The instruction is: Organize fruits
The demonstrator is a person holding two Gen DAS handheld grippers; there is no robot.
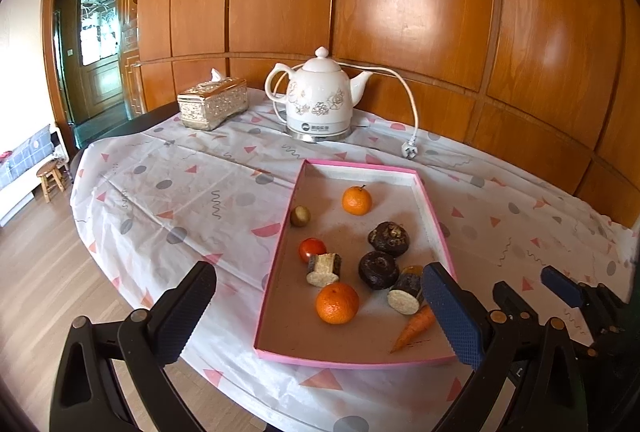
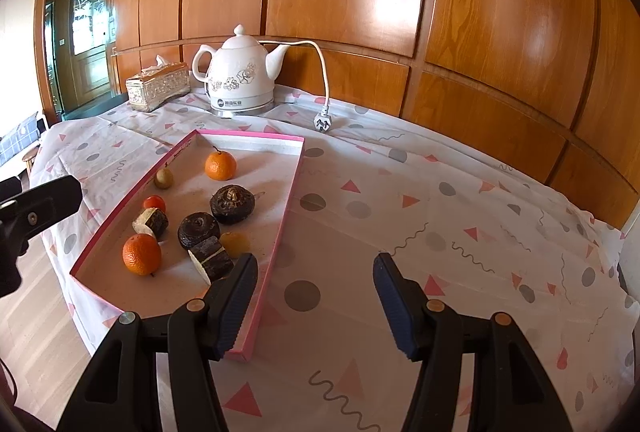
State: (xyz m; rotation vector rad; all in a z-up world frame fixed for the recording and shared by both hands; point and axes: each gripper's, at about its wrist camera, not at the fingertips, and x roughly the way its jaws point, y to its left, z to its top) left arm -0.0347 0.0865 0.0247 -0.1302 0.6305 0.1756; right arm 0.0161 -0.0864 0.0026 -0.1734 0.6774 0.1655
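A pink-rimmed tray (image 1: 280, 244) (image 2: 288, 200) lies on the patterned tablecloth. It holds two oranges (image 1: 337, 303) (image 1: 357, 200), a tomato (image 1: 312, 249), a small greenish-brown fruit (image 1: 300, 216), two dark brown lumpy rounds (image 1: 389, 239) (image 1: 378, 270), two cut cane pieces (image 1: 324, 269) (image 1: 406, 297) and a carrot (image 1: 414, 328). My left gripper (image 1: 320, 268) hangs wide open above the tray's near end, gripping nothing. To the tray's right, my right gripper (image 2: 316, 260) is open over bare cloth, its left finger above the tray's near right rim (image 2: 256, 320).
A white kettle (image 1: 318, 100) with a loose cord and plug (image 1: 410, 151) stands at the back, beside a silver tissue box (image 1: 212, 103). A wood-panelled wall runs behind the table. The table's edge drops to wooden floor on the left, where a small stool (image 1: 50, 176) stands.
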